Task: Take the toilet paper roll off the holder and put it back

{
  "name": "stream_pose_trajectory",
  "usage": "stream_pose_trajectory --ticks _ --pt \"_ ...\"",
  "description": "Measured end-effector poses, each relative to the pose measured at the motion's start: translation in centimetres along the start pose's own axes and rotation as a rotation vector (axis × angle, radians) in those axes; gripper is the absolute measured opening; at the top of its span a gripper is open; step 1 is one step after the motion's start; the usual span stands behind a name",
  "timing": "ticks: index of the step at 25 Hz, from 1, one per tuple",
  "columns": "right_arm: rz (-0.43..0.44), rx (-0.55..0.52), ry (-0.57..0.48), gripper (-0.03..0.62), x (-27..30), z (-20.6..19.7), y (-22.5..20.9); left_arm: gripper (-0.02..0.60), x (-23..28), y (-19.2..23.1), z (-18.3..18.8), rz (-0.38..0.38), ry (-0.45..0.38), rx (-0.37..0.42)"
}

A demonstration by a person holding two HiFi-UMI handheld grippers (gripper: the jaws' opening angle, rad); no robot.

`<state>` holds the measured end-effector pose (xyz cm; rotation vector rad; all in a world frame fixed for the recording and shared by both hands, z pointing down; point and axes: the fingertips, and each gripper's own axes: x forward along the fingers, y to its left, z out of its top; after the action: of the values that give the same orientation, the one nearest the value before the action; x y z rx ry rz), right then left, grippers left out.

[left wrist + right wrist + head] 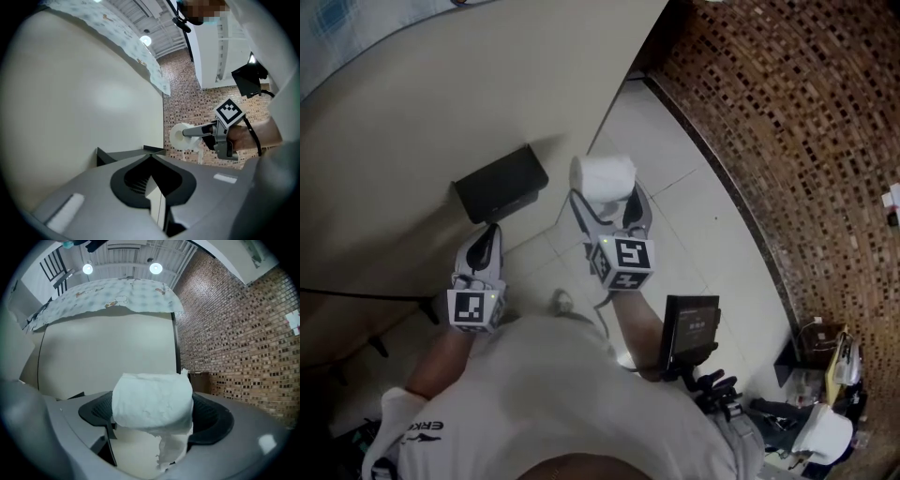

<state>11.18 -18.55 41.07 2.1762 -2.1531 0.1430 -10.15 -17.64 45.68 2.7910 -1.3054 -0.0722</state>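
Observation:
A white toilet paper roll point(602, 175) is clamped sideways between the jaws of my right gripper point(606, 202), out in the air over the tiled floor. In the right gripper view the roll point(152, 401) fills the gap between the jaws of that gripper point(152, 416), and a torn tail of paper point(171, 448) hangs from it. The black holder point(501, 183) is fixed to the cream wall, to the left of the roll. My left gripper point(490, 232) points at the holder from just below it, jaws together and empty. In its own view the left gripper point(152, 159) has the holder point(117, 153) just beyond its tips.
A cream wall point(412, 103) runs along the left. A brown mosaic wall point(787, 122) curves round the right, above the pale floor tiles point(694, 225). A black screen device point(690, 328) sits on my right forearm. Cluttered gear point(825, 403) lies at the lower right.

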Motion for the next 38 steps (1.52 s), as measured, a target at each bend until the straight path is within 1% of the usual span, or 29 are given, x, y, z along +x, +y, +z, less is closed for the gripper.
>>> stream_pose_trajectory --ticks 2,5,9,11,13,18,22,25,29,31,34,38 --pt "0.019 0.001 0.011 0.52 0.3 -0.4 -1.1 0.003 0.6 -0.3 -0.5 0.029 -0.016 0.009" --pt "0.051 0.0 0.021 0.52 0.9 -0.5 -2.5 0.003 1.1 -0.6 -1.2 0.091 0.021 -0.009" --pt "0.108 -0.005 0.032 0.52 2.0 -1.0 -3.3 0.003 1.6 -1.0 -1.5 0.153 0.014 0.009" --pt "0.136 -0.005 0.039 0.52 2.5 -1.5 -3.5 0.003 1.7 -1.3 -2.1 0.176 0.026 0.009" --pt "0.159 -0.004 0.046 0.52 3.2 -2.0 -3.5 0.003 1.8 -1.0 -3.4 0.199 0.058 0.009" --pt "0.208 0.001 0.07 0.52 5.0 -3.3 -3.0 0.003 1.4 0.7 -7.5 0.267 0.17 0.049" --pt "0.233 0.008 0.087 0.52 5.7 -4.2 -2.9 0.005 0.8 2.8 -10.9 0.324 0.26 0.035" --pt "0.239 0.013 0.098 0.52 5.9 -4.9 -2.8 0.012 1.0 3.6 -12.9 0.313 0.328 0.039" --pt "0.245 0.015 0.109 0.52 6.1 -5.5 -2.7 0.097 2.1 4.1 -14.3 0.28 0.423 0.097" --pt "0.248 0.016 0.112 0.52 6.0 -5.8 -2.7 0.124 2.6 4.3 -14.9 0.267 0.454 0.129" --pt "0.248 0.019 0.117 0.52 5.9 -6.2 -2.8 0.143 3.3 4.6 -15.2 0.257 0.476 0.172" --pt "0.246 0.023 0.123 0.52 6.0 -6.7 -3.0 0.13 4.0 4.6 -14.9 0.234 0.472 0.205"
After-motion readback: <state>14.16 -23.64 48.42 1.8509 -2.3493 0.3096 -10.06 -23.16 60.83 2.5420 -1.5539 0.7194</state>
